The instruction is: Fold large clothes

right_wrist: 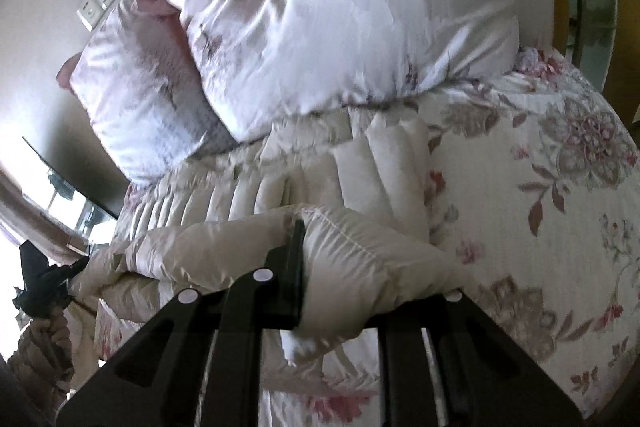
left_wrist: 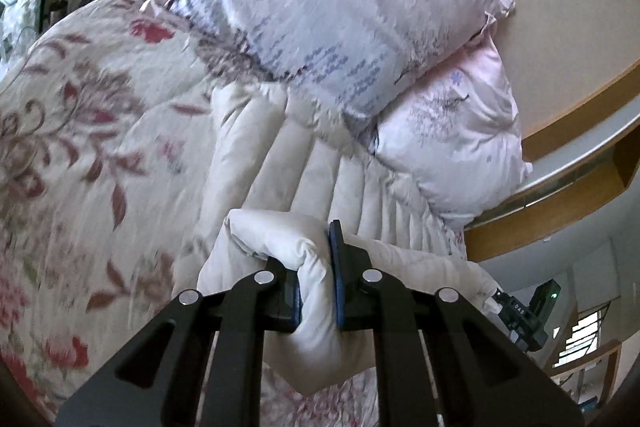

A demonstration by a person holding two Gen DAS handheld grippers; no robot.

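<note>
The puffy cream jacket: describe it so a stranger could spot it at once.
Start at the bed with the floral bedspread and the two pale lilac pillows stacked at its head. Just below them lies the cream jacket, both tongs clamped on its near edge. Unlike the printed bedding, it is plain, unpatterned and quilted into puffy ribs.

Cream quilted puffer jacket [left_wrist: 320, 187], ribbed channel stitching, lies spread on the floral bedspread with its far end tucked under the stacked pillows. Near edge is lifted and bunched into a thick puffy roll, pinched at two spots, one fold in the left wrist view, another [right_wrist: 352, 267] in the right wrist view. Fabric between sags in soft wrinkles
</note>
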